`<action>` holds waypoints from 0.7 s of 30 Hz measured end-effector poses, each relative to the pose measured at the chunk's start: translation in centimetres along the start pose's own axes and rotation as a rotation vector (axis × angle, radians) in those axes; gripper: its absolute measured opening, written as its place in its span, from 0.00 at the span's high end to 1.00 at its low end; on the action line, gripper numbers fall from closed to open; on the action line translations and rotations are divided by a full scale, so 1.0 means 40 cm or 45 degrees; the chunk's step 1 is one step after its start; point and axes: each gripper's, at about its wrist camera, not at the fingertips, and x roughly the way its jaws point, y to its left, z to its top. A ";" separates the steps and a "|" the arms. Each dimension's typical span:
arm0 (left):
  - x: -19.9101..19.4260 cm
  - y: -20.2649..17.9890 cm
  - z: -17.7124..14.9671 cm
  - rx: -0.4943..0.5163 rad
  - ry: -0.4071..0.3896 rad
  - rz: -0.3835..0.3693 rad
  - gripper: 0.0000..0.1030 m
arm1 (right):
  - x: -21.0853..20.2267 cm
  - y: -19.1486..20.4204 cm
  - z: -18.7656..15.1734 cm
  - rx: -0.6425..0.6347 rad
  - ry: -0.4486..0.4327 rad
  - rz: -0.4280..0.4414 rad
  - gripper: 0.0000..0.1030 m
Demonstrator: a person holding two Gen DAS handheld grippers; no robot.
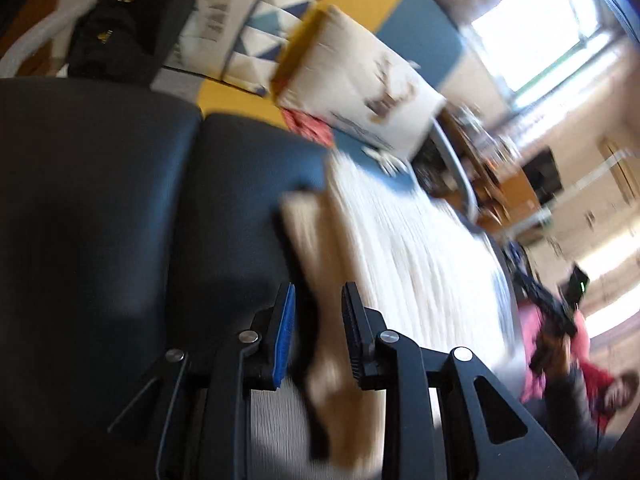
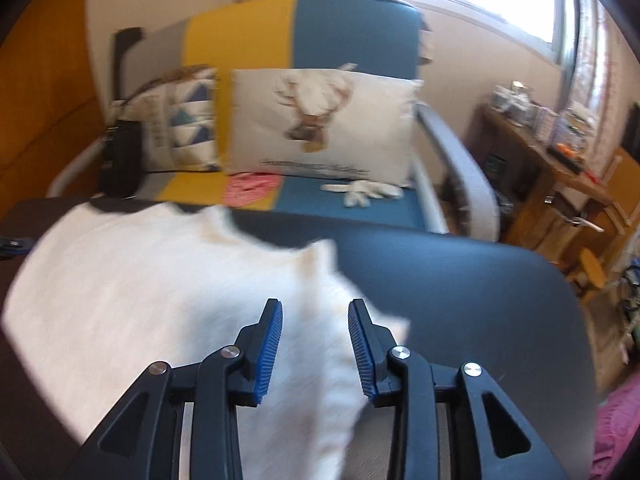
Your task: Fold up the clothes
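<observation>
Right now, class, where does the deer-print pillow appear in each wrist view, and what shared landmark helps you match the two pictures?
Left wrist view: the deer-print pillow sits upper centre, tilted, on the sofa beyond the dark table.
Right wrist view: the deer-print pillow sits upper centre, upright against the sofa back.
Shared landmark: the pink cloth lying on the seat just at the pillow's lower left corner.
</observation>
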 end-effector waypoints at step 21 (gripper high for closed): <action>-0.019 0.059 -0.153 -0.003 0.082 -0.380 0.66 | 0.071 0.586 -0.020 -0.211 0.206 0.632 0.66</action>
